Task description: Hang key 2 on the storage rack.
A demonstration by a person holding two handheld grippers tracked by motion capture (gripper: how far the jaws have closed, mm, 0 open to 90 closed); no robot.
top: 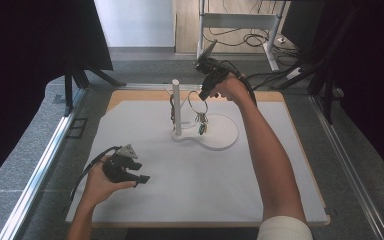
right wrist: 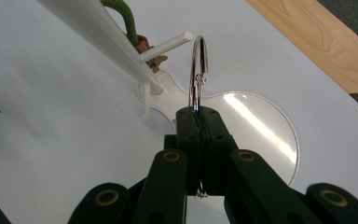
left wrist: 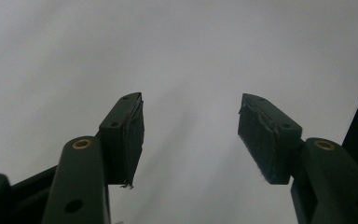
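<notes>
A: Status on the right hand-held gripper (right wrist: 199, 122)?

B: Jaws clamped tight on a metal key ring (right wrist: 198, 70) — ring sticks up out of the pads, thin wire loop, pinched at its lower edge. In the high view the ring (top: 198, 102) hangs below the gripper (top: 203, 96) with a small bunch of keys and tags (top: 201, 122) dangling under it.

A: Where relative to the stand?

B: Just right of the white upright post (top: 176, 107), above the round white base plate (top: 223, 134). The ring's top is right beside the tip of a short white peg (right wrist: 165, 46) sticking out of the post; can't tell if they touch. A green cord (right wrist: 123, 21) hangs on the post's far side.

A: Left one?

B: Left hand-held gripper (top: 141, 180) sits low at the near left of the desk (top: 230, 200), well apart from the stand. Jaws spread wide, nothing between the 2 pads (left wrist: 128, 135) — just white surface behind.
</notes>
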